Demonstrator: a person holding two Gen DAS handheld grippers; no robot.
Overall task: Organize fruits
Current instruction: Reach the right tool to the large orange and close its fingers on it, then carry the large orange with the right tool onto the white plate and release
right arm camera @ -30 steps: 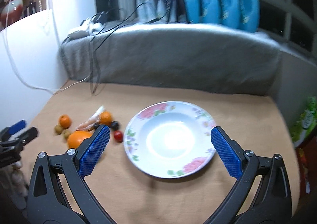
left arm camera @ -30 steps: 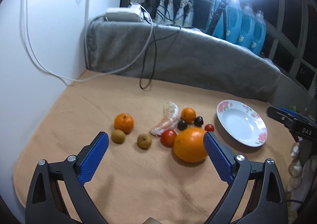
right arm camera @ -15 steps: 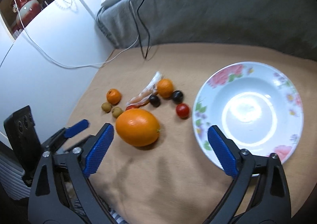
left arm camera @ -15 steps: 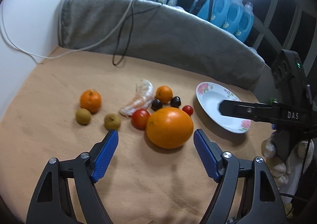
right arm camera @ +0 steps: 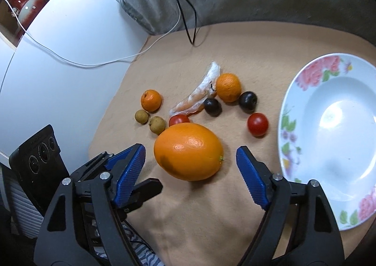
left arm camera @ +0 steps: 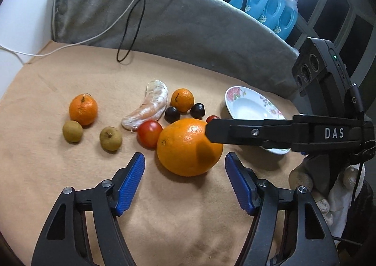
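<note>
Here we saw both grippers aimed down at the large round orange (left arm camera: 189, 147) lying on the tan cloth-covered table (left arm camera: 47, 176). The left gripper (left arm camera: 185, 181) had its blue ribbed pads set fairly wide and closing, the orange just ahead of the tips and partly between them, pads not touching it. The right gripper (right arm camera: 190, 172) was also wide and closing, the orange between its blue pads with a gap on each side. In the left wrist view one black finger of the right gripper crossed in front of the orange's right side.

Behind the orange we saw a red cherry tomato (left arm camera: 149, 133) touching it, two dark round plums (left arm camera: 172, 114), a peeled pale citrus segment (left arm camera: 148, 109) and a small mandarin (left arm camera: 182, 99) close together. Further left lay another small mandarin (left arm camera: 83, 109) with two brownish round longans (left arm camera: 72, 131) near it. A second red cherry tomato (right arm camera: 257, 124) sat between the orange and the white floral-rimmed plate (right arm camera: 296, 101). The plate held no fruit. A grey blanket (left arm camera: 188, 19) ran along the far edge, with cables draped over it.
</note>
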